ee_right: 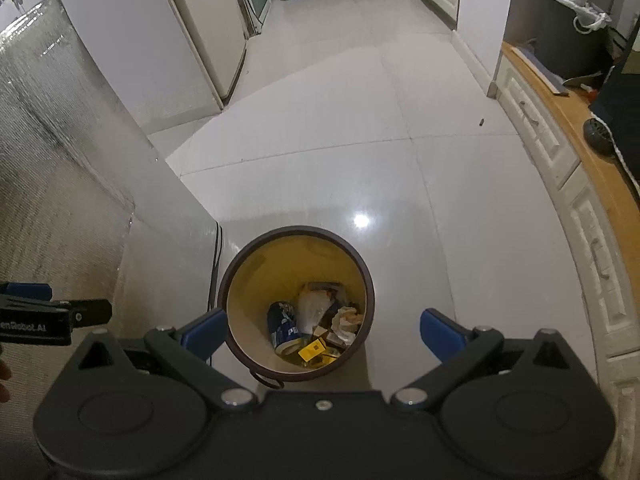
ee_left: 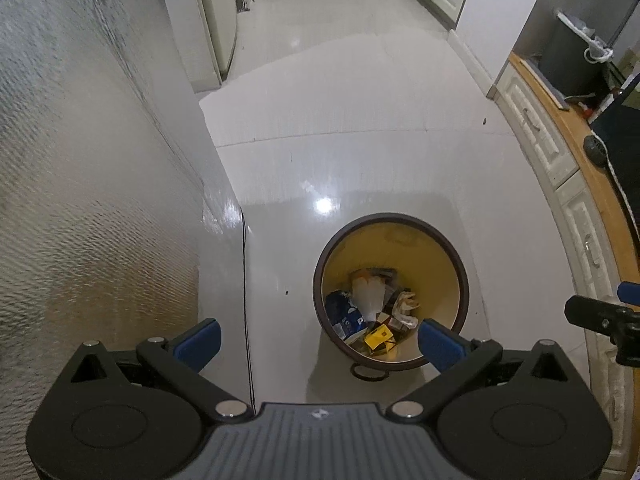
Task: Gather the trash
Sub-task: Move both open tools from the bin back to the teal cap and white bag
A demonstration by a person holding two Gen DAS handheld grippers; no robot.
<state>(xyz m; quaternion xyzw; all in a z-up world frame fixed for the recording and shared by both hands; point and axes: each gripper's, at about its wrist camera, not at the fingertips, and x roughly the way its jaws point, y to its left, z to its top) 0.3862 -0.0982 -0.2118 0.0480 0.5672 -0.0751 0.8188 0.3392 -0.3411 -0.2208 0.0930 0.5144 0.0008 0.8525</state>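
Observation:
A round brown bin (ee_left: 460, 268) with a yellow inside stands on the white tiled floor; it also shows in the right wrist view (ee_right: 240, 264). Inside lie trash pieces: a blue can (ee_left: 344, 312), a white wrapper (ee_left: 370, 294), crumpled paper (ee_left: 406, 306) and a yellow pack (ee_left: 378, 338). The same trash (ee_right: 312, 326) shows in the right wrist view. My left gripper (ee_left: 318, 344) is open and empty above the bin's near left rim. My right gripper (ee_right: 322, 336) is open and empty above the bin.
A silver foil-covered panel (ee_left: 80, 200) stands close on the left, with a black cable (ee_left: 245, 280) along its edge. White cabinets with a wooden countertop (ee_left: 592, 168) run along the right. A small dark speck (ee_left: 485, 121) lies on the floor. A dark lined bin (ee_right: 572, 28) stands far right.

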